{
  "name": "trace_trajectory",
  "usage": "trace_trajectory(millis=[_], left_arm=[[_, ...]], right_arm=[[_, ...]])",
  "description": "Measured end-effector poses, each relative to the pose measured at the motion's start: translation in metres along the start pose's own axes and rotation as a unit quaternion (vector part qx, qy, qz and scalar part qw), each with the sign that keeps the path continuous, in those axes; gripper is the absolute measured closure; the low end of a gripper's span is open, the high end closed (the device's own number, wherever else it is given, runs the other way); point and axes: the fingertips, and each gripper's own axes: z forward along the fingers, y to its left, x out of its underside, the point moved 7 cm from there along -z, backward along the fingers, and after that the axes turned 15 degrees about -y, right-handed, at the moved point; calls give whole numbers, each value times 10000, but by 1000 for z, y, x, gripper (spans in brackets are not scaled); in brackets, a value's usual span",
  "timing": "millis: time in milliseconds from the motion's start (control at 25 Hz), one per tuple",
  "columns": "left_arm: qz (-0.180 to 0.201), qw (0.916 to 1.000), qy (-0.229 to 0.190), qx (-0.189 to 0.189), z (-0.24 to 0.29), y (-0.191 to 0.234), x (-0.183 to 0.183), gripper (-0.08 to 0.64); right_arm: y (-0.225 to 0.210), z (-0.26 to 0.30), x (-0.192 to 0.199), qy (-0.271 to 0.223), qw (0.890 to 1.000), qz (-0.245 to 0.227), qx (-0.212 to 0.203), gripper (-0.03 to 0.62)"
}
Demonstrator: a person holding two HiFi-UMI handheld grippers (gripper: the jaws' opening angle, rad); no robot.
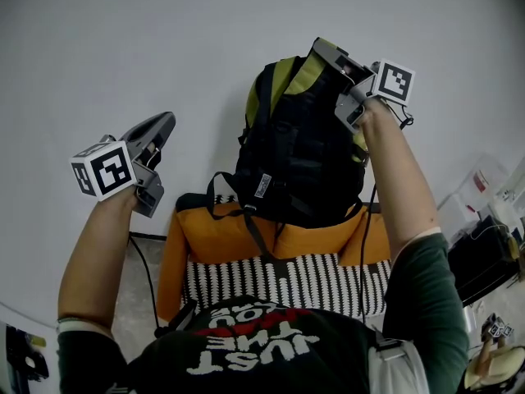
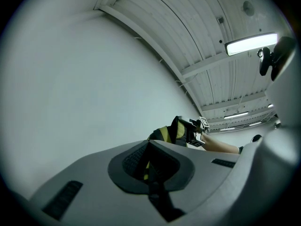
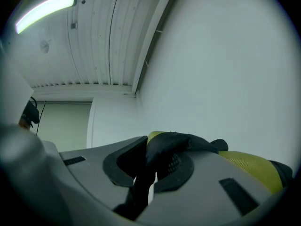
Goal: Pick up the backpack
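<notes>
White wall (image 1: 123, 39); backpack (image 1: 295, 154) in right tool (image 1: 332, 56)

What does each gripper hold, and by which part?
The right gripper holds the backpack by its black top handle. The left gripper holds nothing.

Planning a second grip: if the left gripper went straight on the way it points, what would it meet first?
Most likely the backpack, seen just ahead of the left gripper in its own view; depth is unclear, so it might slip past to the white wall.
</notes>
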Motion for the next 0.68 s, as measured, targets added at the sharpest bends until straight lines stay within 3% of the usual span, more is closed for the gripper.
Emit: trace_trajectory(millis=[680], left_arm=[[-23, 10000, 64, 34, 5, 2, -6, 557]], right_arm=[[6, 3, -5, 52, 9999, -89, 36, 535]])
